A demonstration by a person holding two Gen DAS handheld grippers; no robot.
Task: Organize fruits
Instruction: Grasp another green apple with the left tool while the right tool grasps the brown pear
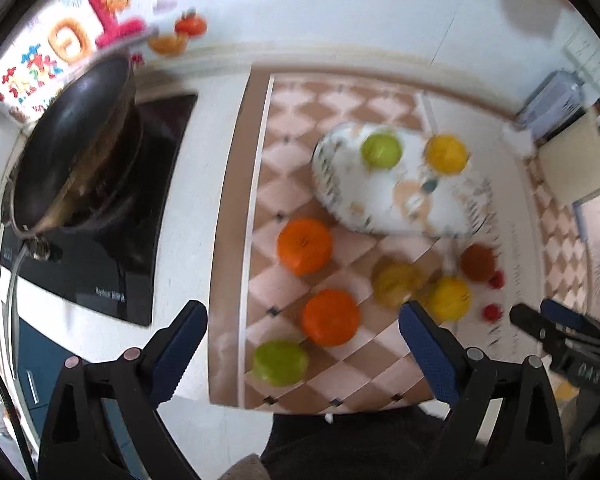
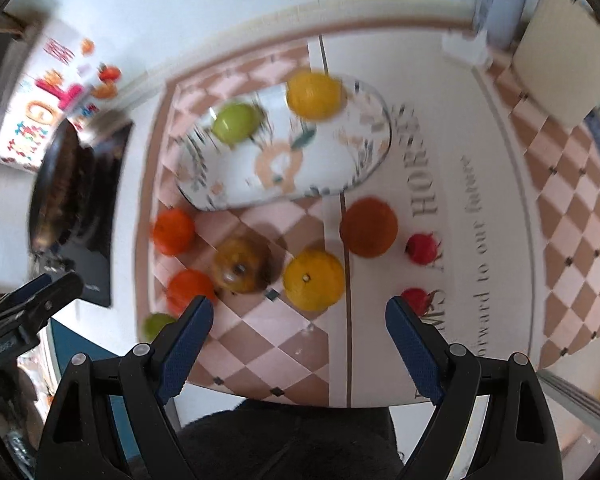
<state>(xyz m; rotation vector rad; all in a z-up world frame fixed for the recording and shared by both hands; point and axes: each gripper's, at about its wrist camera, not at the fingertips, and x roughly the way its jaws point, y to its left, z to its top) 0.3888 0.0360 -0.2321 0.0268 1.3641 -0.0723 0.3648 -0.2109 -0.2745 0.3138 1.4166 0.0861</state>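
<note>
Left gripper (image 1: pixel 304 344): blue-padded jaws wide apart, empty, aimed down over two orange round fruits (image 1: pixel 330 317) and a green apple (image 1: pixel 279 362).
Right gripper (image 2: pixel 300 340): jaws apart, nothing between them, above a yellow round fruit (image 2: pixel 313 280).
Oval patterned plate (image 2: pixel 364 160): already carries a green apple (image 2: pixel 236 123) and a yellow fruit (image 2: pixel 313 95), probably the collecting spot.
Checkered mat (image 2: pixel 260 344): the remaining fruits lie loose here, near the plate, still unsorted.
</note>
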